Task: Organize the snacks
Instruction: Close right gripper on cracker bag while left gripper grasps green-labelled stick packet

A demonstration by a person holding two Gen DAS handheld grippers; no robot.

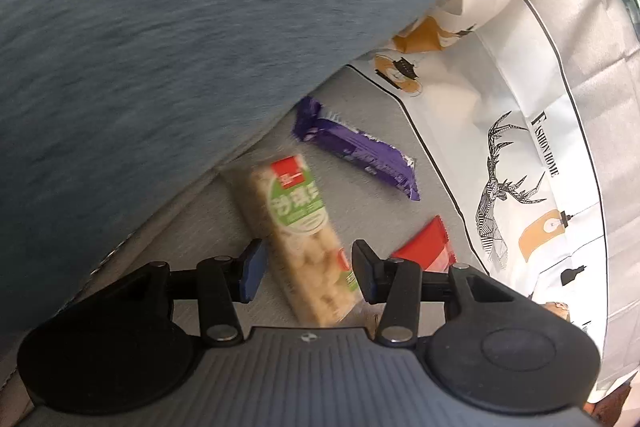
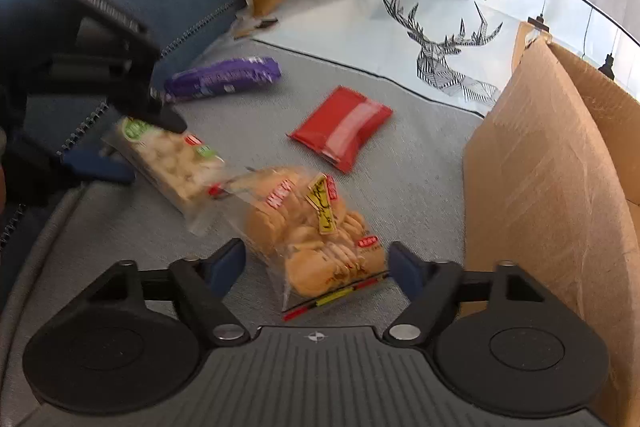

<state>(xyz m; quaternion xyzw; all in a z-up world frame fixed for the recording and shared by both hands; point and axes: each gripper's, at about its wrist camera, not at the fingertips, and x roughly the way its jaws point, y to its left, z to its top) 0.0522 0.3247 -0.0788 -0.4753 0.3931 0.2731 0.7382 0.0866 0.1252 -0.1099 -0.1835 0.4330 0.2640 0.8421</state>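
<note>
Grey sofa seat (image 2: 420, 163): carries every snack. Blue cushion (image 1: 160, 47): fills the upper left of my left view and crowds the packs from that side. White deer-print cloth (image 2: 400, 39): lines the back. Cardboard box (image 2: 552, 187): stands at the right, seen only in my right view. Clear bag of round crackers (image 2: 316, 239): lies between my right gripper's (image 2: 316, 269) spread pads, no contact visible. Green-labelled cake bar (image 1: 298, 239): sits between my left gripper's (image 1: 308, 267) open pads, a gap showing on the left side. Red packet (image 2: 344, 127) and purple wrapper (image 2: 224, 79): lie farther back, apart.
</note>
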